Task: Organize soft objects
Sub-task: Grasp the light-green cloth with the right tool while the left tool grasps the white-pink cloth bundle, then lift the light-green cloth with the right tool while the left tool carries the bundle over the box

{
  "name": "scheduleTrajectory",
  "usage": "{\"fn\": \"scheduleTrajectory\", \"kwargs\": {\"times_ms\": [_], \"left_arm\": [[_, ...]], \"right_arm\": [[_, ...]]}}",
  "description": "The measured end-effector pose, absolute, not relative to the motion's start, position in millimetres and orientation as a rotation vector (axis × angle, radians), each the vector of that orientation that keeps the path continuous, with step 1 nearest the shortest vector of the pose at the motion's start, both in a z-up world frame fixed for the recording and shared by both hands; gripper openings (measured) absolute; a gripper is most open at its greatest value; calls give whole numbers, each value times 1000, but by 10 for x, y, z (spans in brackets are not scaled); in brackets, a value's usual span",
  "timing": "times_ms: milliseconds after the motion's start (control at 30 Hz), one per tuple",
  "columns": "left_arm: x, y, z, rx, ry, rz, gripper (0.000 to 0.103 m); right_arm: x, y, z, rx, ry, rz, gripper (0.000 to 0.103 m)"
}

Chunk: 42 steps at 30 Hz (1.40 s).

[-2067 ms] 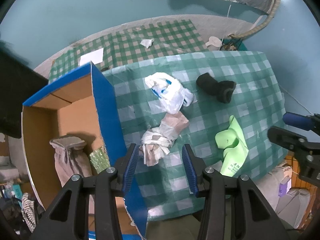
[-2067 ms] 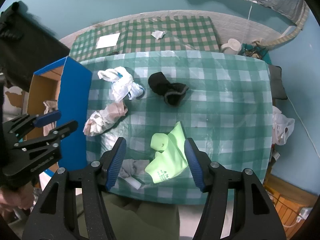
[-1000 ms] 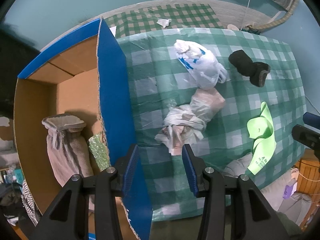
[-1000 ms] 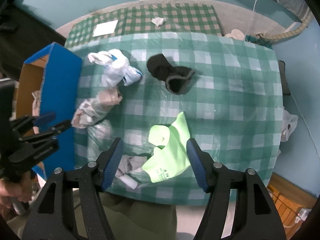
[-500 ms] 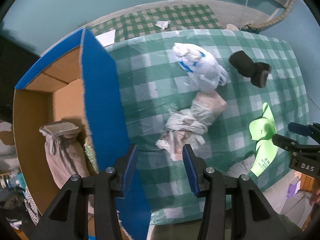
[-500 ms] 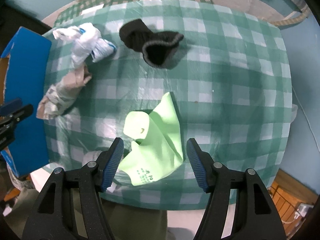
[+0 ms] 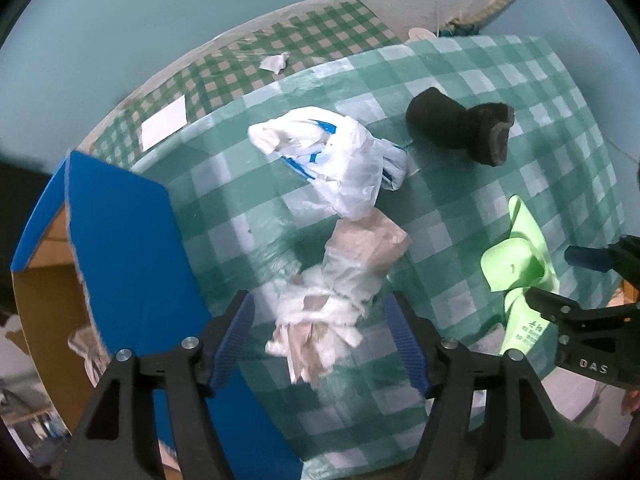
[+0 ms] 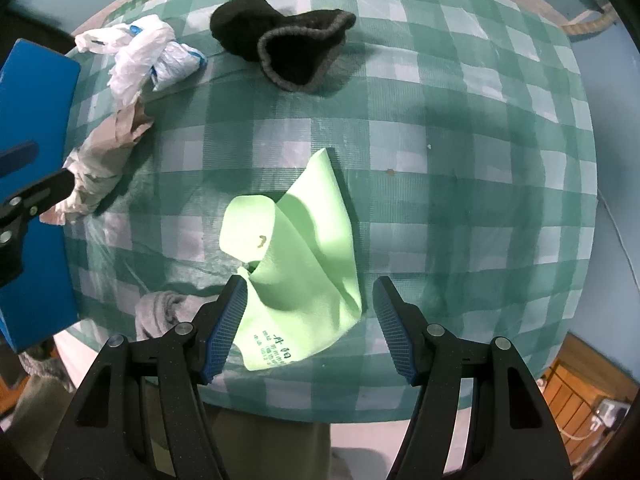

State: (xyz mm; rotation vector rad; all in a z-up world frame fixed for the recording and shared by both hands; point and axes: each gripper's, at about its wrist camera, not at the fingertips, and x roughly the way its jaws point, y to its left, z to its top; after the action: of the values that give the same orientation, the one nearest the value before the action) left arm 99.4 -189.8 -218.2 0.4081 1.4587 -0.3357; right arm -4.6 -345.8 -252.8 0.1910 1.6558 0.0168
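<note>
Soft things lie scattered on the checked counter (image 8: 460,128): a pink-and-white bag bundle (image 7: 344,284), a white bag (image 7: 340,160), a black sock (image 8: 288,52), a green cloth (image 8: 304,248) and a grey rag (image 8: 160,312) at the near edge. A blue box (image 7: 124,240) stands at the counter's left side.

By my reading, the step in hand is a double pick-up. The left claw (image 7: 320,336) points straight down over the bundle, its jaws opening, the bundle's near end between them but not pressed. The right claw (image 8: 306,324) also points down, jaws spread and empty, straddling the cloth's near corner.

Next, each claw likely needs to drop onto its item and close, then carry it to the box. Thin plastic and cloth may slip, so a deep bite seems wise.
</note>
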Motion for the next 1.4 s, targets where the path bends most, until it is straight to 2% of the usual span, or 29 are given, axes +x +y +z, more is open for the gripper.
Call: {"fn": "scheduleTrajectory", "kwargs": {"times_ms": [200,333,900,1100,1167,1233,1400], "left_arm": [[1071,-1961,-2378,468,1471,-335,70],[1084,-1968,-2534,482,1495,-346,79],[1087,-1948,-2732,480,1519,-349,78],[1035,-1835,-2731,438,1527,-363,59],[993,-1821,-2723,449,1522,-361,58],[953,-1806,-2721,455,1520,-355,56],[869,-1764,-2696,436,1531,-343,53]], "right_arm": [[-79,-3566,-2563,196,1656,8,65],[-87,-3584,-2602,196,1656,8,65],[-163,-3374,-2806,136,1680,8,65],[-131,-3281,-2841,98,1677,-40,49],[-133,-3298,-2829,103,1673,-50,38],[-128,-3326,-2820,117,1669,-52,13],[-122,-3392,-2803,169,1667,-41,7]]}}
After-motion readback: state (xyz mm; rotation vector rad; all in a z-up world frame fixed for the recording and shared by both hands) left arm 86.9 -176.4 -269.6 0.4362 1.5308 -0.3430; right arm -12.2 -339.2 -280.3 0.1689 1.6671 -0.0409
